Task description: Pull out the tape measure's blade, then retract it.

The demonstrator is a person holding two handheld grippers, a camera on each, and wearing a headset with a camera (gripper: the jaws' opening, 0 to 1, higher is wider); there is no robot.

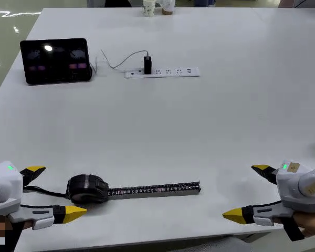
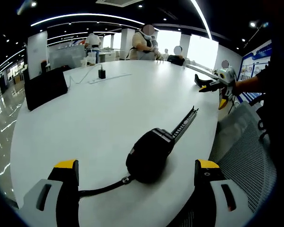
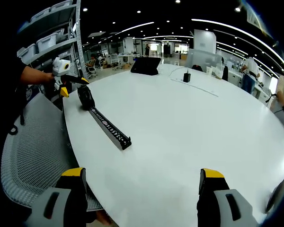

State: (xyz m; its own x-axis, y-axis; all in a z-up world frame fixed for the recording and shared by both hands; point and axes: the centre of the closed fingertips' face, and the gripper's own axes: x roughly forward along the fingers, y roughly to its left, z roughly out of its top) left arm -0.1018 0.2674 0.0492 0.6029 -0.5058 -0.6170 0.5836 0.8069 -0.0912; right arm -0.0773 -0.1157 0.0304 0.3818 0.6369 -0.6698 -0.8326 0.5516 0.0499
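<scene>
White table (image 1: 226, 131) stretches wide, with a dark tablet (image 1: 55, 60) and a power strip (image 1: 163, 72) at the far side. Near left, the left gripper (image 1: 65, 189) is wide open and holds nothing. Just by its tips sits the tape measure (image 1: 87, 189), a black round case. Its blade (image 1: 155, 189) is already out, lying flat and running right. Well apart, near right, the right gripper (image 1: 238, 191) is open and empty too. I think the case is hard and a bit heavy, good to squeeze. The blade looks thin and springy, so pinch its end hook (image 1: 198, 186).
</scene>
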